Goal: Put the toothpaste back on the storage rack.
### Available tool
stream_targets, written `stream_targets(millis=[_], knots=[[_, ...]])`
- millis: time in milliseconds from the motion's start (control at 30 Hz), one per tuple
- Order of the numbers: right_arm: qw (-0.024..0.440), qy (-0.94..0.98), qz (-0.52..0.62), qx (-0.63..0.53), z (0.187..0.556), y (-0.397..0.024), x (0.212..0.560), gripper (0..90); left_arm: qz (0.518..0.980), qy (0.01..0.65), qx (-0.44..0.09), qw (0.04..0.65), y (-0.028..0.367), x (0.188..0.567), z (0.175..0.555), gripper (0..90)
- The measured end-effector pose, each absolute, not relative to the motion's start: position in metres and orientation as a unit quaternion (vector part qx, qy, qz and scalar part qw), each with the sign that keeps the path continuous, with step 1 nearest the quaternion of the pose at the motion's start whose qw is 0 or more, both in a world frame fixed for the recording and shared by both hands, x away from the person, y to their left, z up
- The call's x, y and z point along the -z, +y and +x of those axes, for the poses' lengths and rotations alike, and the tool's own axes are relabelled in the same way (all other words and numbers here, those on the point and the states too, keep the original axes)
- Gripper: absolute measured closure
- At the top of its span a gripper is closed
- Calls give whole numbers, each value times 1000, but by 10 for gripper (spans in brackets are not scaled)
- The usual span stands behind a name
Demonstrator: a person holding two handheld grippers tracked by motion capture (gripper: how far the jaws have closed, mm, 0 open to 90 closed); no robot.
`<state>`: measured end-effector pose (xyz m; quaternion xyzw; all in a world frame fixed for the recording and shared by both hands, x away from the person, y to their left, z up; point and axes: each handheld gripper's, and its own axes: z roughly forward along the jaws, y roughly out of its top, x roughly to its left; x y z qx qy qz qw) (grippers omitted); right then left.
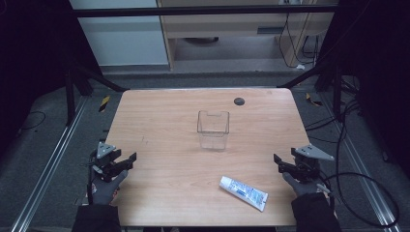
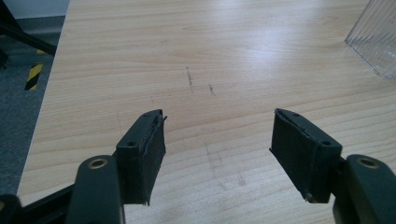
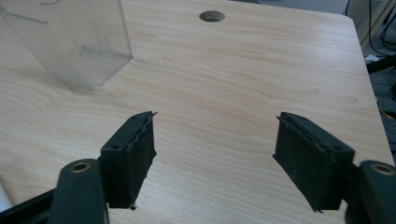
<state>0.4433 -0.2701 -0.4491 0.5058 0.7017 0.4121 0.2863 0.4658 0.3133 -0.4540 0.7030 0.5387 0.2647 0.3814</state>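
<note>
High view: toothpaste tube (image 1: 243,193) lies at five o'clock from clear container (image 1: 212,129); left hand-held gripper (image 1: 126,161) and right hand-held gripper (image 1: 280,162) gape wide, empty.

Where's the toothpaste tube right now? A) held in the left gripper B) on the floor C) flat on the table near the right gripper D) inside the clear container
C: the toothpaste tube lies flat on the table, close to the right gripper, apart from the clear container standing mid-table.

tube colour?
White tube with blue print, lying near the right tool; clearest in the high view.
</note>
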Motion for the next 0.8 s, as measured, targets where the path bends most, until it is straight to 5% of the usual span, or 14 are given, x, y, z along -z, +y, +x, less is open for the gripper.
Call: stream_targets(millis=[267, 800], knots=[[243, 726, 482, -426, 436, -250, 443, 416, 704, 541, -266, 375, 312, 456, 465, 350], [186, 783, 423, -416, 431, -191, 439, 800, 715, 536, -269, 360, 307, 459, 468, 354]])
